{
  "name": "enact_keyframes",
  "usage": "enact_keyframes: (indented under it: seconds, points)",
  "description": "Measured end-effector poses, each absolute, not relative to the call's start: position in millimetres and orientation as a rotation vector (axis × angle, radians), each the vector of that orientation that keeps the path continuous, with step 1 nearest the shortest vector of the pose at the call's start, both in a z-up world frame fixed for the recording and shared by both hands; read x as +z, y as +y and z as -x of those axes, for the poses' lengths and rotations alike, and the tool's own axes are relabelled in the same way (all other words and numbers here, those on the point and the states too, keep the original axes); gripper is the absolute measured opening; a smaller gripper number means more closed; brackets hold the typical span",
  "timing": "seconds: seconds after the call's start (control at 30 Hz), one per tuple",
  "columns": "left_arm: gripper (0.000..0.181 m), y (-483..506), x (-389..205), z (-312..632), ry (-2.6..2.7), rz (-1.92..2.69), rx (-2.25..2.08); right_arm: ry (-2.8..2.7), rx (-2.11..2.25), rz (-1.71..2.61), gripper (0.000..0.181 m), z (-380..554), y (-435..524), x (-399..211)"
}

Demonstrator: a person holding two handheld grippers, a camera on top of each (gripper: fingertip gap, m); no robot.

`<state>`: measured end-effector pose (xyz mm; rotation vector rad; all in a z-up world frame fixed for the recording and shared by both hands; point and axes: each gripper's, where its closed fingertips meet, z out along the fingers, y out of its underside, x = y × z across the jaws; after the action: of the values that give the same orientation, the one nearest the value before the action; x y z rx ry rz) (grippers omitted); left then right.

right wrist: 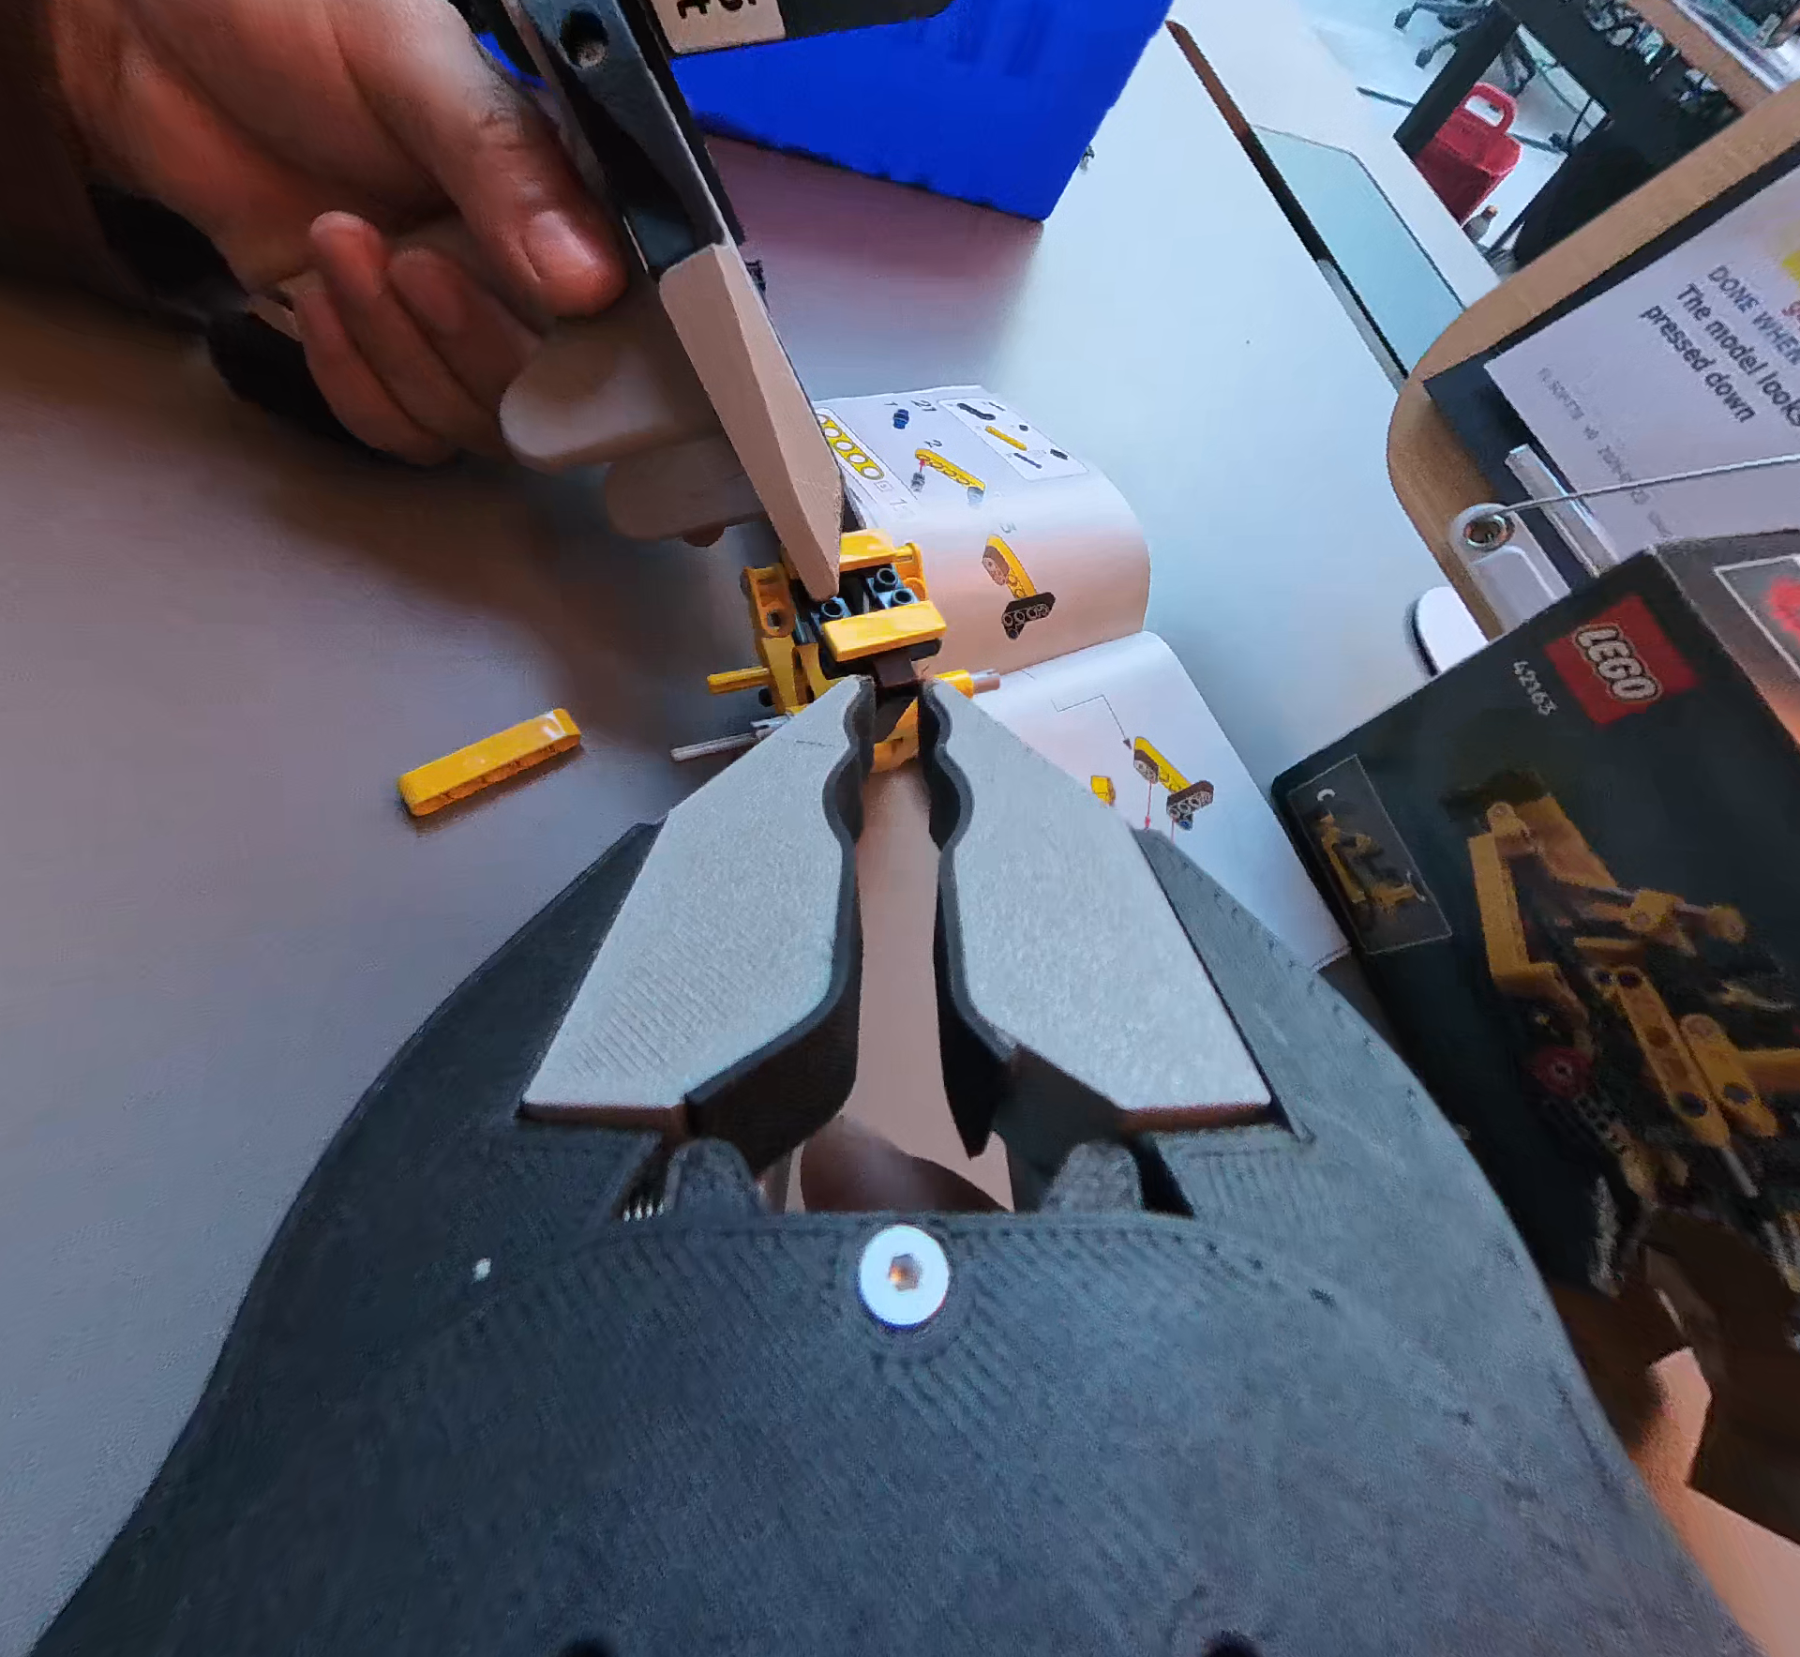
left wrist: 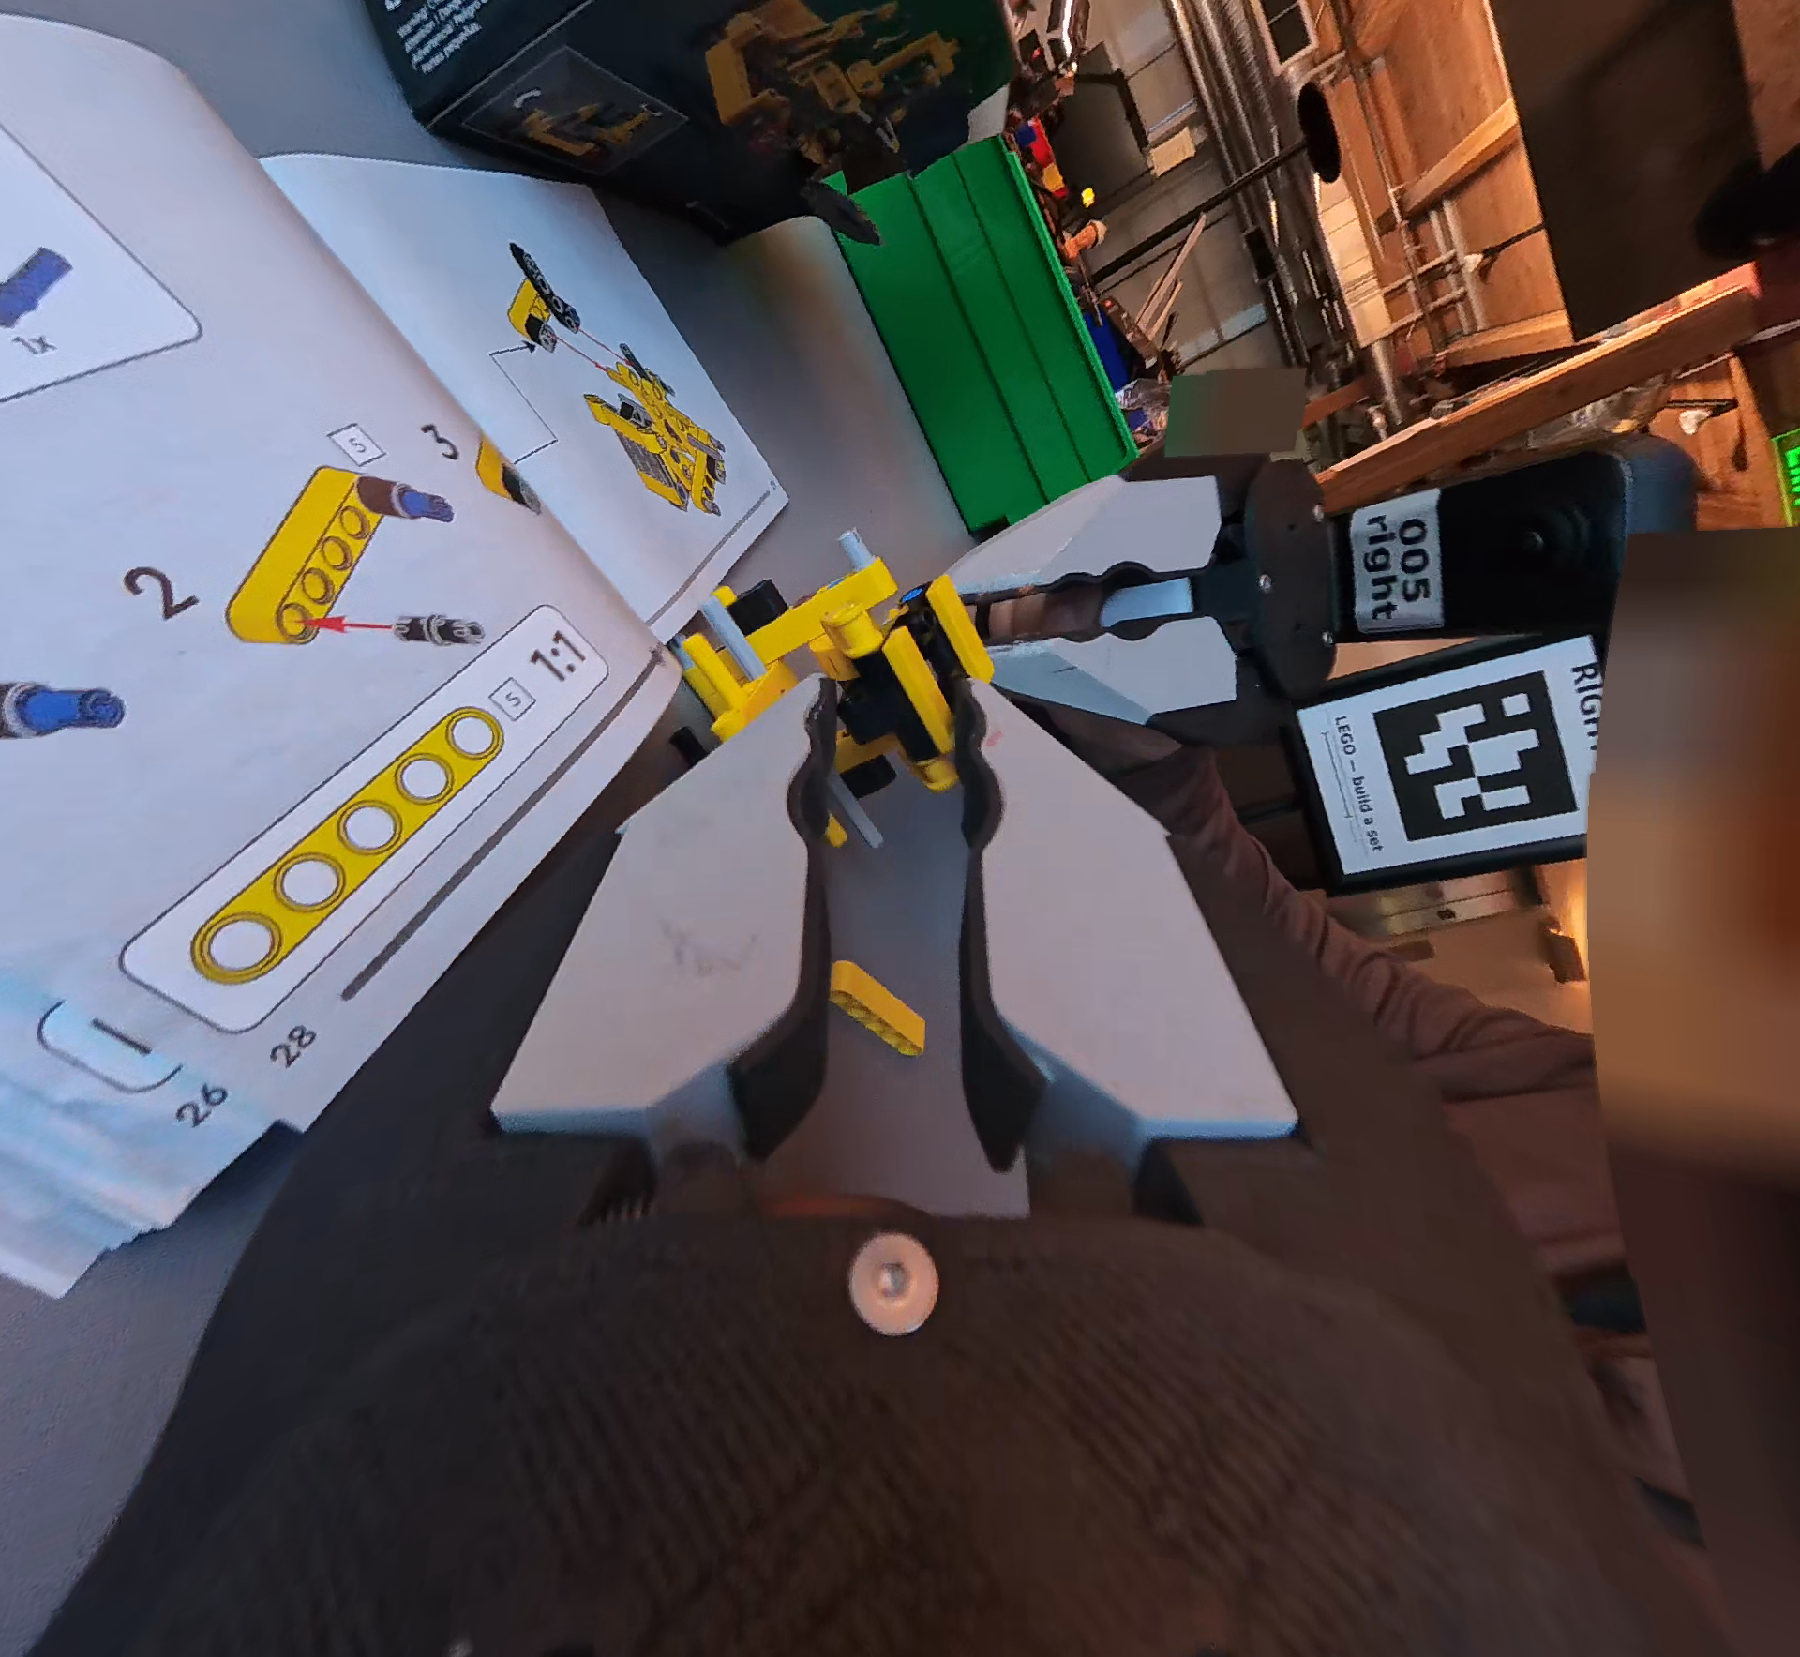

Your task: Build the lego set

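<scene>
Grey table [right wrist: 243,587] surface carries the work, with a workshop of wooden beams and metal ducting in the upper right of the left wrist view. At frame centre in both views sits the partly built yellow-and-black model [left wrist: 857,665], with grey axles protruding from it. The left gripper [left wrist: 891,733] has its jaws closed on the model's sides, black pads touching the yellow and black parts. The right gripper [right wrist: 891,704] has its jaws closed on the model from the opposite side, its tips pinching a dark piece under a yellow plate. In the right wrist view a hand [right wrist: 321,178] in the upper left holds the left gripper's handle. A loose yellow beam [right wrist: 487,763] lies flat on the table left of centre, apart from the model. An open instruction booklet [left wrist: 292,636] lies just beside the model, filling the left half of the left wrist view. Beyond it, at top centre, stands the black set box [left wrist: 633,32], with a green bin [left wrist: 984,344] next to it. A blue bin [right wrist: 925,51] sits at the top of the right wrist view, and a clipboard with a sheet [right wrist: 1656,363] stands at the right edge.
</scene>
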<state>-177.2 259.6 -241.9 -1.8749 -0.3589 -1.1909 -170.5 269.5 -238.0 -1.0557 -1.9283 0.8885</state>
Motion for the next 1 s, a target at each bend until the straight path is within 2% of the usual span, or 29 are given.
enact_keyframes:
  seconds: [1.0]
  points:
    - [0.021,262.2,-237.7,177.2,-0.281,1.872,-1.289,-1.956,0.922,0.992,0.005,168.9,271.8,-239.0]
